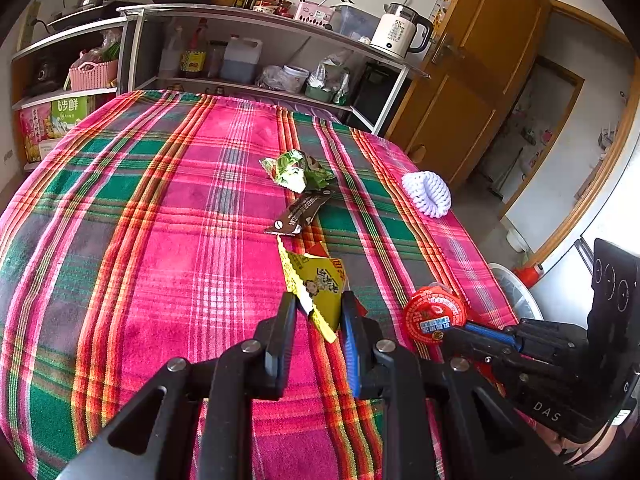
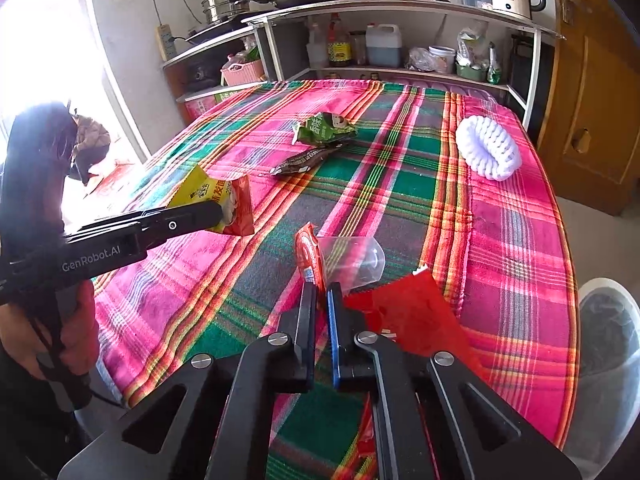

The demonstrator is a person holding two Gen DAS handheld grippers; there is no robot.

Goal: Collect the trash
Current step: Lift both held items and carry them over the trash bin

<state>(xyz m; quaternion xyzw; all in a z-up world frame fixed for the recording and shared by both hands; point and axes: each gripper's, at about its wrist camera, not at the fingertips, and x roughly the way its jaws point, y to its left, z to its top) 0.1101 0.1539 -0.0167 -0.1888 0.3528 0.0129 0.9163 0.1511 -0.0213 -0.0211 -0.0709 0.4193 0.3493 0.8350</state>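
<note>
Left wrist view: the left claw (image 1: 318, 306) is closed part-way on a yellow snack wrapper (image 1: 320, 284), both fingers pressing its lower end, with the serrated edge of the wrapper projecting between them. Ahead of it on the plaid-covered surface (image 1: 160, 240) lie a brown wrapper (image 1: 300, 212) and, just beyond and touching it, a green wrapper (image 1: 298, 170). A white coiled ring (image 1: 427, 193) sits near the right edge of the surface, well apart from the wrappers. At the lower right of this view, the right claw (image 1: 448, 326) grips a clear plastic cup with a red foil lid (image 1: 434, 314). Right wrist view: the right claw (image 2: 319, 294) is clamped narrow on the red lid (image 2: 308, 256), the fingers almost together on the lid's edge; the transparent cup body (image 2: 352, 258) lies on its side, extending to the right. A red wrapper (image 2: 408, 312) lies flat on the surface just right of the claw. The left claw (image 2: 216, 214) enters from the left, carrying the yellow wrapper (image 2: 216, 198) raised clear of the cloth. The brown wrapper (image 2: 306, 160) and green wrapper (image 2: 326, 128) lie further back at the centre of the surface. A white bin (image 2: 612, 360) lined with a clear bag stands beside the right edge of the surface. A hand (image 2: 78, 332) holds the left claw's handle.
</note>
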